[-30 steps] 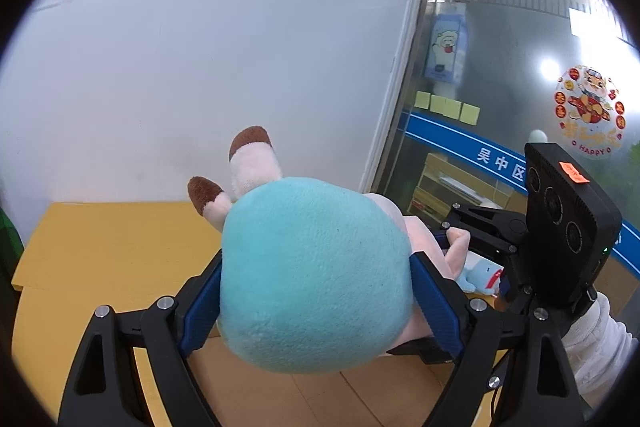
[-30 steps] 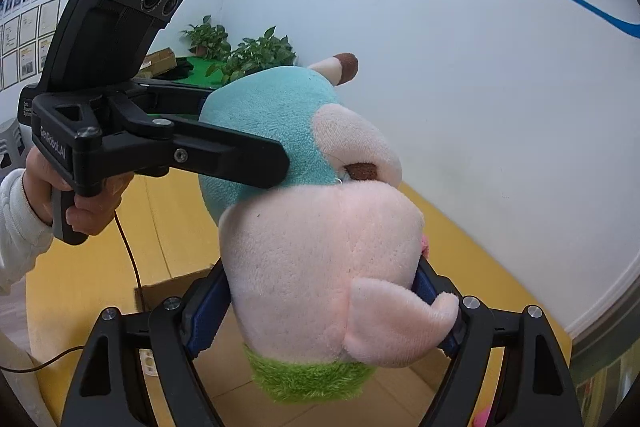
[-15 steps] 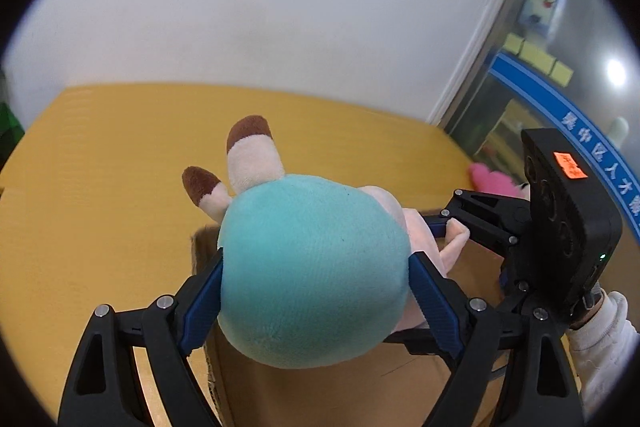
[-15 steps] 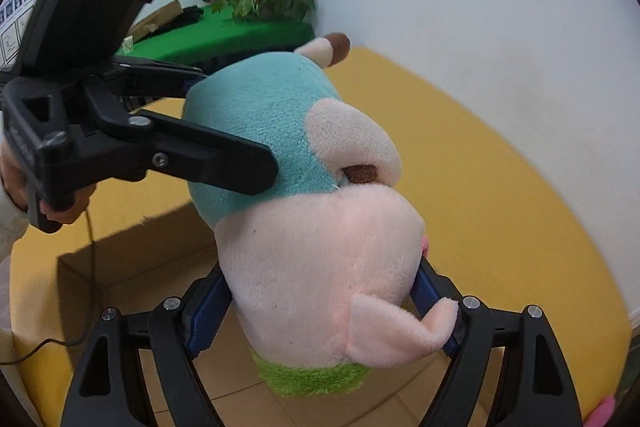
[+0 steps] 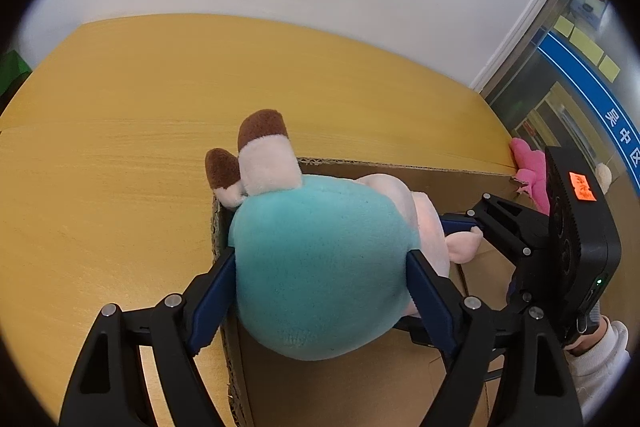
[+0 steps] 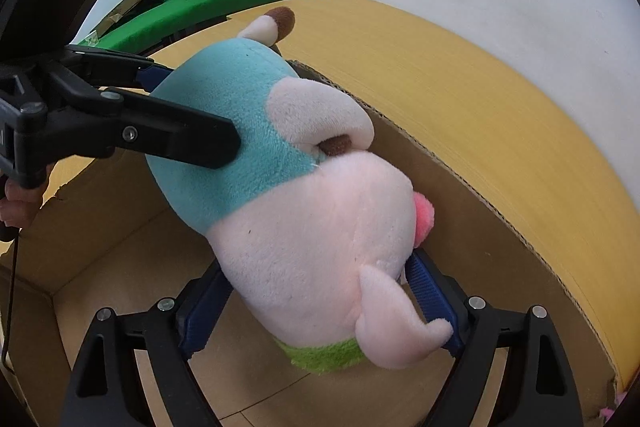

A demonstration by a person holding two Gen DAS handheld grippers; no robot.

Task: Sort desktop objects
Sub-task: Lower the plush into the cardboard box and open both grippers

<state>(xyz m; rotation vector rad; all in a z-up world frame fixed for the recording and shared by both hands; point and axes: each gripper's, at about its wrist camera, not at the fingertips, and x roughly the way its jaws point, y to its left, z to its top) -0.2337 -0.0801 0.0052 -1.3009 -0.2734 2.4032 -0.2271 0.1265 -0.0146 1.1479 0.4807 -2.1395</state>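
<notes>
While the plush toy [image 5: 320, 267] hangs inside the open cardboard box [image 6: 460, 167] on the yellow table [image 5: 120, 147], I see my left gripper [image 5: 320, 291] closing on its teal body and my right gripper [image 6: 316, 307] easing open around its pink head.

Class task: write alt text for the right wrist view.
A pink and teal plush toy, clamped by the right hand-held gripper and left hand-held gripper, hangs over an open cardboard box on a yellow table.
</notes>
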